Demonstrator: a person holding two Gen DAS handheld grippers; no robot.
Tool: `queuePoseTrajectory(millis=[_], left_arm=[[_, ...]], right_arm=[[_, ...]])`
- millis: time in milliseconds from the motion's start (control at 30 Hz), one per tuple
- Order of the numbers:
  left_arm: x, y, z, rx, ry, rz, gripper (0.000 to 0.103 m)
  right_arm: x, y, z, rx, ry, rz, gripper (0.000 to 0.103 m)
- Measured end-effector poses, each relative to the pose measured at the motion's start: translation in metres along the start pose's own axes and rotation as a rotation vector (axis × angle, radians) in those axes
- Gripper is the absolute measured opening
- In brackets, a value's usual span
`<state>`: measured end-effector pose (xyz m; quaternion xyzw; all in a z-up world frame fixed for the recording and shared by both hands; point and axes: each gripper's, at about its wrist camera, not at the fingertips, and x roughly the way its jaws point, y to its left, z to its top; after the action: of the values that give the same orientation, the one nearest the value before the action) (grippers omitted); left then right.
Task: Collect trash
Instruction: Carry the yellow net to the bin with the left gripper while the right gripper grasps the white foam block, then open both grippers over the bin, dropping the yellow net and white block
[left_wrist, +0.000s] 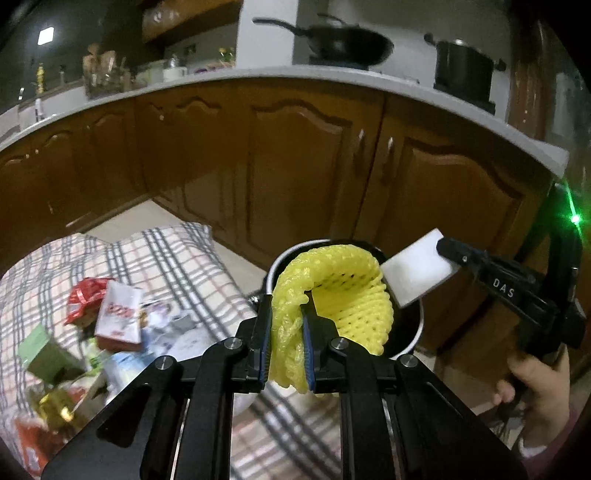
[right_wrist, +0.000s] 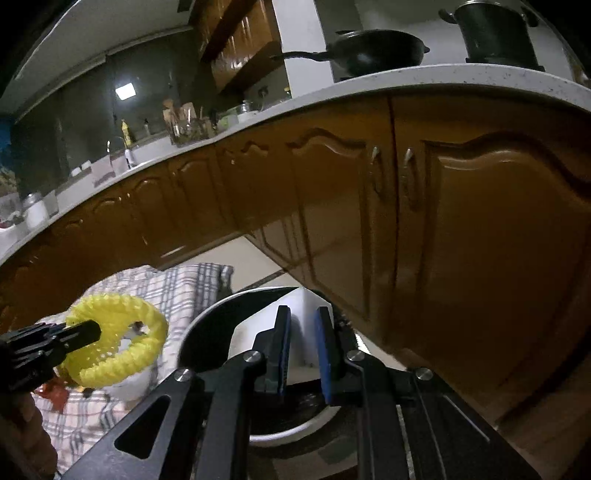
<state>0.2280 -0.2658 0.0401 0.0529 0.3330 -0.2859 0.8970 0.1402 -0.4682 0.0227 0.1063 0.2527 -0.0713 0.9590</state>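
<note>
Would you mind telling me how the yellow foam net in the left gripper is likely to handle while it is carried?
The yellow foam net looks soft: it bunches where the left gripper pinches it. It probably weighs little, since its free part arches out unsupported. Its open mesh could snag on edges.

A long white countertop (left_wrist: 280, 75) curves across the kitchen. Beneath it runs a row of glossy brown wooden cabinet doors (left_wrist: 295, 162) with arched panels and metal handles. On the countertop sit a black wok (left_wrist: 347, 44) and, to its right, a dark stockpot (left_wrist: 463, 68). Below the cabinets lies pale tiled floor (left_wrist: 155, 218). Far left above the countertop, a square ceiling light (left_wrist: 46, 36) glows in a dim room.
</note>
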Motion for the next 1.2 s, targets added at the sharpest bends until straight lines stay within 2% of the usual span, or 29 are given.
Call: queuePoseTrajectory(millis=[233, 533, 600, 633, 700, 767, 1000, 1100, 1133, 1167, 1200], left_arm=[[0.045, -0.017, 0.014, 0.042, 0.071, 0.008, 0.013], [0.081, -0.019, 0.014, 0.010, 0.134, -0.025, 0.014], [0.086, -0.022, 0.013, 0.016, 0.143, -0.029, 0.021], [0.089, -0.025, 0.012, 0.022, 0.148, -0.034, 0.026], [0.089, -0.028, 0.013, 0.026, 0.152, -0.039, 0.054], [0.087, -0.029, 0.014, 0.030, 0.139, -0.037, 0.062], [0.057, -0.018, 0.012, -0.007, 0.080, -0.050, 0.069], [0.035, -0.007, 0.006, -0.036, 0.035, -0.042, 0.074], [0.025, -0.001, 0.002, -0.047, 0.013, -0.031, 0.074], [0.020, 0.002, 0.000, -0.054, 0.000, -0.024, 0.074], [0.011, 0.006, -0.004, -0.063, -0.019, -0.013, 0.074]], right_arm=[[0.030, -0.008, -0.001, -0.033, 0.068, -0.019, 0.014], [0.055, -0.013, -0.005, -0.052, 0.134, -0.025, 0.015], [0.059, -0.013, -0.005, -0.052, 0.148, -0.020, 0.016], [0.061, -0.013, -0.006, -0.053, 0.155, -0.013, 0.021], [0.063, -0.013, -0.006, -0.054, 0.164, -0.017, 0.022], [0.064, -0.016, -0.006, -0.039, 0.162, -0.005, 0.041], [0.045, -0.020, -0.006, 0.015, 0.105, 0.012, 0.054], [0.033, -0.018, -0.009, 0.058, 0.074, 0.059, 0.075], [0.029, -0.017, -0.011, 0.073, 0.062, 0.072, 0.086], [0.025, -0.015, -0.013, 0.085, 0.051, 0.083, 0.092], [0.022, -0.013, -0.015, 0.094, 0.041, 0.093, 0.092]])
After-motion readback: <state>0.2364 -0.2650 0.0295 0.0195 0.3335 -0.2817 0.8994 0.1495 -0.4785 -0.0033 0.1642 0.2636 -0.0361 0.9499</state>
